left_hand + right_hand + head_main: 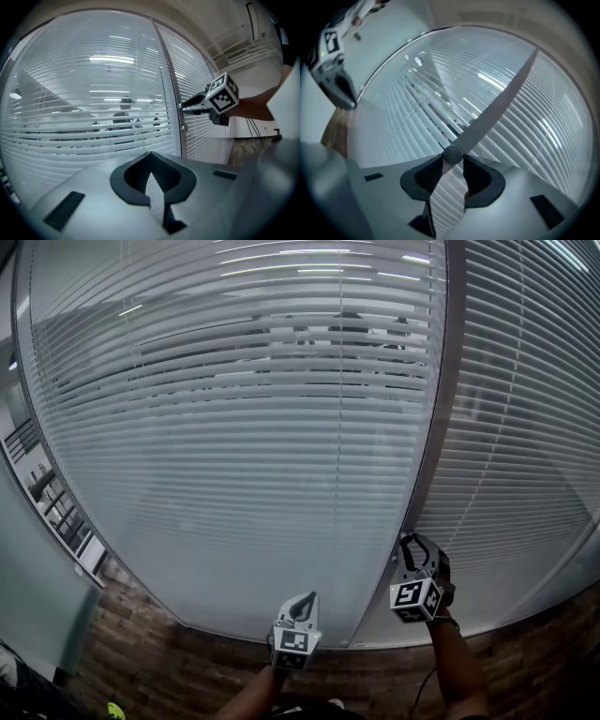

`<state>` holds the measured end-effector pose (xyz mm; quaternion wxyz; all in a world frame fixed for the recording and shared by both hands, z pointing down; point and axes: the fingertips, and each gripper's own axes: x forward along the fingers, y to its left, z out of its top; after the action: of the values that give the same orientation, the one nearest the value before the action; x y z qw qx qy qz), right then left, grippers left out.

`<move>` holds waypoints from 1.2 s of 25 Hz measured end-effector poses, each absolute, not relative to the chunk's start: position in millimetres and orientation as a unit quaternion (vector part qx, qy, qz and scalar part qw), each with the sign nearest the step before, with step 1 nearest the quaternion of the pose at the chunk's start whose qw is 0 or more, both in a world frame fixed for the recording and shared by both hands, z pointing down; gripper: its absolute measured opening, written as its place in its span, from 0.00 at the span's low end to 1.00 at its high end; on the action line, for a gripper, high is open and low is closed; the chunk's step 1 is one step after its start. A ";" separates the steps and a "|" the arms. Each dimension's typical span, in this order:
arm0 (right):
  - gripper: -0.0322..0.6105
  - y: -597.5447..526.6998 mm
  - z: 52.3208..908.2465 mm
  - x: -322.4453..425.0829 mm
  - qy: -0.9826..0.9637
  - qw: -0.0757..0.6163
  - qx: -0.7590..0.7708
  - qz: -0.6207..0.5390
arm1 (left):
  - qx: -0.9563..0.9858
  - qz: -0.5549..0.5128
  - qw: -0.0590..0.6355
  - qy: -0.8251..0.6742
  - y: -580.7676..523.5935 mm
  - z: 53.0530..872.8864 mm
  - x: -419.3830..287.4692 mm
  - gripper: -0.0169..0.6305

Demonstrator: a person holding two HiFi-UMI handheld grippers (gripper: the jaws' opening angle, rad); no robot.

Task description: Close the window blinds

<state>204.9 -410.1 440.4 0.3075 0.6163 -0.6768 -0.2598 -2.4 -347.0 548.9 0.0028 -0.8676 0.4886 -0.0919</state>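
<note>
The right gripper [453,164] is clamping its jaw tips on the small round tilt knob [452,154]. The knob is sitting right at those tips, on the grey frame post [497,108] running away ahead of it. The left gripper [150,157] is hanging idle off to its side, jaws together on nothing. Beyond both, the window blinds [234,484] are filling the glass, with a band of slats [281,357] higher up standing open enough to see through. The step in hand looks like working the knob. Next it probably needs twisting, under a firm grip, until that band is lying flat.
</note>
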 end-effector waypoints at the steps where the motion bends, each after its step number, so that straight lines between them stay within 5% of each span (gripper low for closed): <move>1: 0.24 -409.8 438.1 204.9 -0.694 0.269 0.630 -0.222 | -0.868 -0.092 0.003 0.489 -347.1 548.9 -2.3 0.02; 9: 0.29 -409.3 436.9 219.9 -0.722 -0.101 0.671 0.137 | -0.867 -0.093 0.005 0.490 -349.5 548.2 -2.4 0.02; 13: 0.26 -414.7 432.1 223.4 -0.701 -0.187 0.665 0.176 | -0.866 -0.091 0.006 0.491 -349.8 546.9 -2.4 0.02; 24: 0.25 -413.5 431.4 221.1 -0.721 -0.153 0.662 0.135 | -0.870 -0.065 -0.004 0.488 -349.8 538.7 -2.2 0.02; 30: 0.25 -414.6 432.1 216.3 -0.738 -0.045 0.672 0.042 | -0.871 -0.071 -0.005 0.486 -351.1 541.1 -0.8 0.02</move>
<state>216.3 -414.6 432.1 -0.0449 0.6718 -0.7382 0.0423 -0.8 -351.1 541.1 -0.0054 -0.8709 0.4863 -0.0712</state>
